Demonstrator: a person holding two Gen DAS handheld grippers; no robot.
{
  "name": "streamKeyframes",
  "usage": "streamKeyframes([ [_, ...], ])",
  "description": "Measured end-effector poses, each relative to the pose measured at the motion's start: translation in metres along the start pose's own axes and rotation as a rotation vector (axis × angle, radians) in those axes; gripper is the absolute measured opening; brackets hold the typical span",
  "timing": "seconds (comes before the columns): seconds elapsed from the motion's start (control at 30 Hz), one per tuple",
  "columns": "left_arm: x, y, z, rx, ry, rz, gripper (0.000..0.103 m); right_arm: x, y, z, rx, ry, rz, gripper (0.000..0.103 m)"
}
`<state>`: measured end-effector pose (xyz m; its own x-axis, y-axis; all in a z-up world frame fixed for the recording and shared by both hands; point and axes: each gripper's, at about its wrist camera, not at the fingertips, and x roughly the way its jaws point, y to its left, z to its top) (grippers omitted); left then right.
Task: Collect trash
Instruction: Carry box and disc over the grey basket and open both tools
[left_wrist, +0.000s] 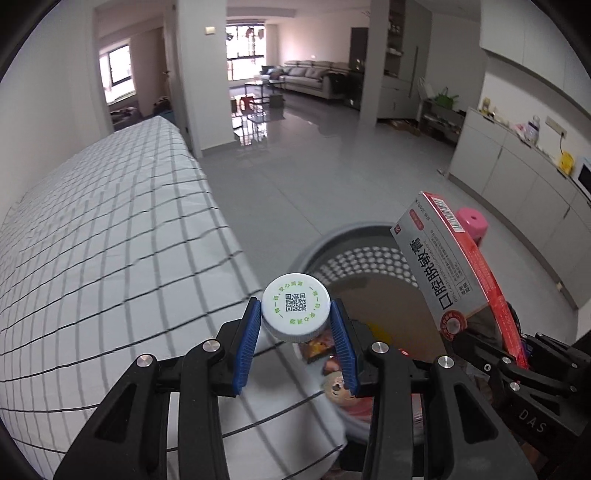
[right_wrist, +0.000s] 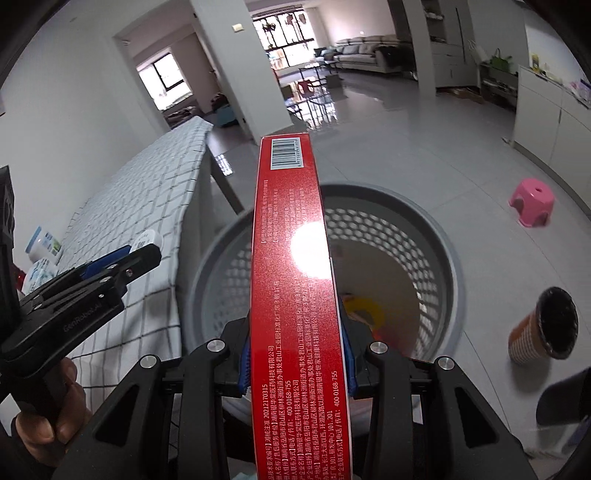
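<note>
**Nearly over the basket, both loads pinched**

My left gripper (left_wrist: 295, 332) clamps the white bottle cap (left_wrist: 295, 308) by its rim, over the checked tablecloth (left_wrist: 110, 221). My right gripper (right_wrist: 297, 363) squeezes the red box (right_wrist: 291, 258) edge-on, pointed into the grey laundry-style basket (right_wrist: 448, 258) so it can drop cleanly.

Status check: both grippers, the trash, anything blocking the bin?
Left gripper shut on white plastic bottle cap. Right gripper shut on red cardboard box. Both near grey perforated bin; opening unobstructed.
</note>
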<state>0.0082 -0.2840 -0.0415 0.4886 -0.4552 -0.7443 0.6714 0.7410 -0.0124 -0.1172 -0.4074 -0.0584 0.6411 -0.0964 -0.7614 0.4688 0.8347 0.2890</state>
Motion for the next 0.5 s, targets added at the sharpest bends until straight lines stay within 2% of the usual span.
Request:
streamKeyframes([
  [0.5, 0.033, -0.026, 0.010, 0.028, 0.047, -0.019, 0.039, 0.011, -0.027, 0.003, 0.060, 0.060, -0.030, 0.036],
])
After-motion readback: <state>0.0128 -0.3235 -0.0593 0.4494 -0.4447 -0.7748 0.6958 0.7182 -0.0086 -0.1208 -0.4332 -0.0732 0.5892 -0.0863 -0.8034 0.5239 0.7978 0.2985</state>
